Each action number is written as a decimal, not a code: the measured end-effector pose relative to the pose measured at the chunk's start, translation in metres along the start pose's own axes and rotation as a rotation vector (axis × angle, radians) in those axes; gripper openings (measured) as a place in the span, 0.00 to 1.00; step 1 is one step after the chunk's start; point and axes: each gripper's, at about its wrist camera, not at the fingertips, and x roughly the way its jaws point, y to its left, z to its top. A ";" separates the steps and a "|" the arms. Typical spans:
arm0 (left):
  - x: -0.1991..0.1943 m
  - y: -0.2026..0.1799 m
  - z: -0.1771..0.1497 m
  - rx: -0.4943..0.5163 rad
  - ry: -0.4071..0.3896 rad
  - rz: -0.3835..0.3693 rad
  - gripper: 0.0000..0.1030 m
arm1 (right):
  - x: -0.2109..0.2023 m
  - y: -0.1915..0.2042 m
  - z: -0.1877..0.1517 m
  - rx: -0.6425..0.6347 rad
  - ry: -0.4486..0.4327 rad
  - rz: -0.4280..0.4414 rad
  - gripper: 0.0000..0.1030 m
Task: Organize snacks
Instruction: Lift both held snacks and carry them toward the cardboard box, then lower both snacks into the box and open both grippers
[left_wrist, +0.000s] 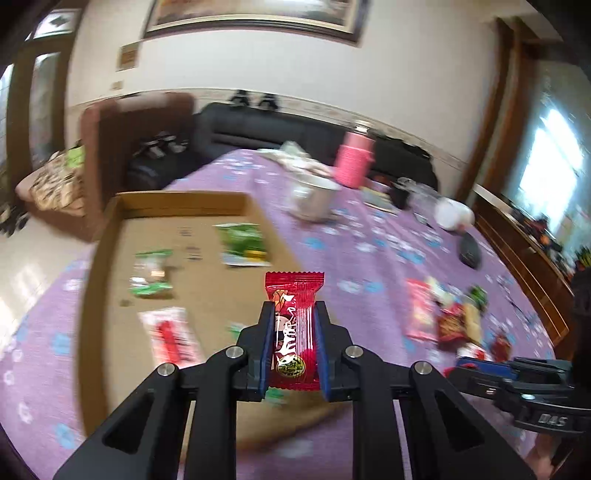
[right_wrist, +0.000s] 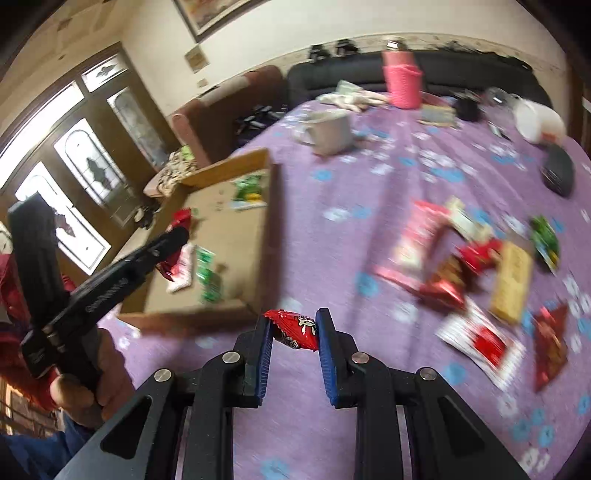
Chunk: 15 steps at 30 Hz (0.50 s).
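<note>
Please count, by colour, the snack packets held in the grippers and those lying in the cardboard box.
Red packets: 2, in left gripper (packet) and right gripper (packet)
Green packets in cardboard box: 2
Pink-and-white packet: 1
Total: 5; blurred green scraps uncounted

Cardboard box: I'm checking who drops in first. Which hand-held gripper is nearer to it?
Left. The left hand-held gripper holds its red snack over the cardboard box; the right hand-held gripper is over the purple cloth beside it.

Two red candy wrappers (left_wrist: 295, 328) (right_wrist: 295, 328) pinched, off the table. Shallow cardboard box (left_wrist: 110, 229) holds green and pink-white packets (left_wrist: 242, 243). Loose snack pile (right_wrist: 476, 266) lies on purple cloth.
</note>
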 end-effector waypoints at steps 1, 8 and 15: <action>0.001 0.010 0.002 -0.014 0.003 0.023 0.19 | 0.004 0.007 0.006 -0.010 -0.002 0.010 0.25; 0.019 0.067 0.005 -0.139 0.070 0.121 0.19 | 0.052 0.050 0.047 -0.031 0.014 0.080 0.25; 0.036 0.049 -0.005 -0.093 0.125 0.065 0.19 | 0.106 0.063 0.065 0.025 0.056 0.092 0.25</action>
